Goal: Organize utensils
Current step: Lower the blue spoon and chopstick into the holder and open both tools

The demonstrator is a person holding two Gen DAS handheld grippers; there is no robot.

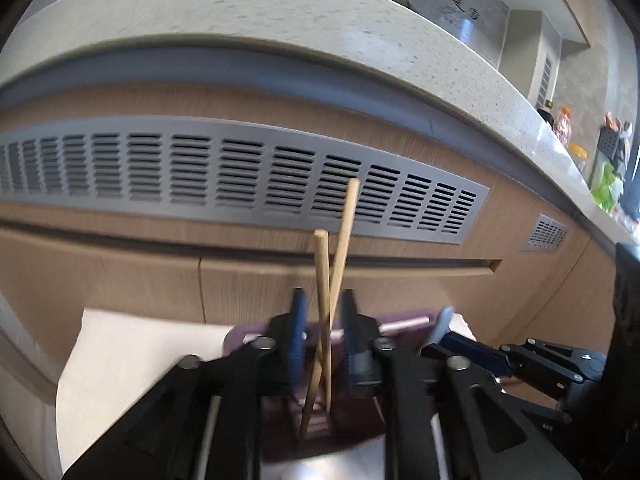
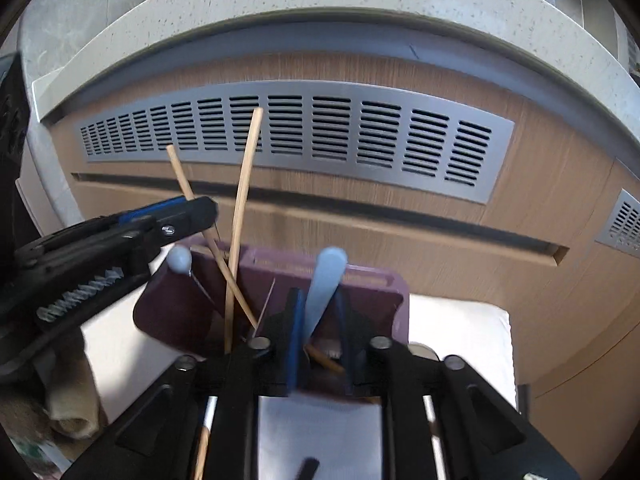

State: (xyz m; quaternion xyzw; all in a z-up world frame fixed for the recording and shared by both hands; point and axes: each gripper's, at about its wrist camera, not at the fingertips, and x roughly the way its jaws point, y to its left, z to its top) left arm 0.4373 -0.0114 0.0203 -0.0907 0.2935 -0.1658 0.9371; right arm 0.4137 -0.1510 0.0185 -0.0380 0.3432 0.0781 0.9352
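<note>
My left gripper (image 1: 322,340) over the purple holder (image 2: 372,300), jaws apart around crossed chopsticks (image 1: 326,280), my right gripper (image 2: 318,320) clamping a pale-blue spoon handle (image 2: 326,280) (only right view shows the holder's rim).

Left hand-held gripper (image 1: 323,344) sits right over a purple utensil holder (image 1: 400,322), with two wooden chopsticks (image 1: 325,280) standing between its blue-padded fingers (image 1: 298,332). The sticks cross each other in an X and their lower ends drop down into the holder. Jaws look a bit apart, can't honestly tell whether the pads are pinching the sticks or not. The holder sits on a white cloth (image 1: 132,356). Over on the right, the other hand-held gripper (image 1: 472,346) pokes in next to a pale blue utensil handle (image 1: 442,322). Behind everything there's a wood cabinet front with a long metal vent grille (image 1: 240,176) and a speckled countertop (image 1: 280,12) above.
</note>
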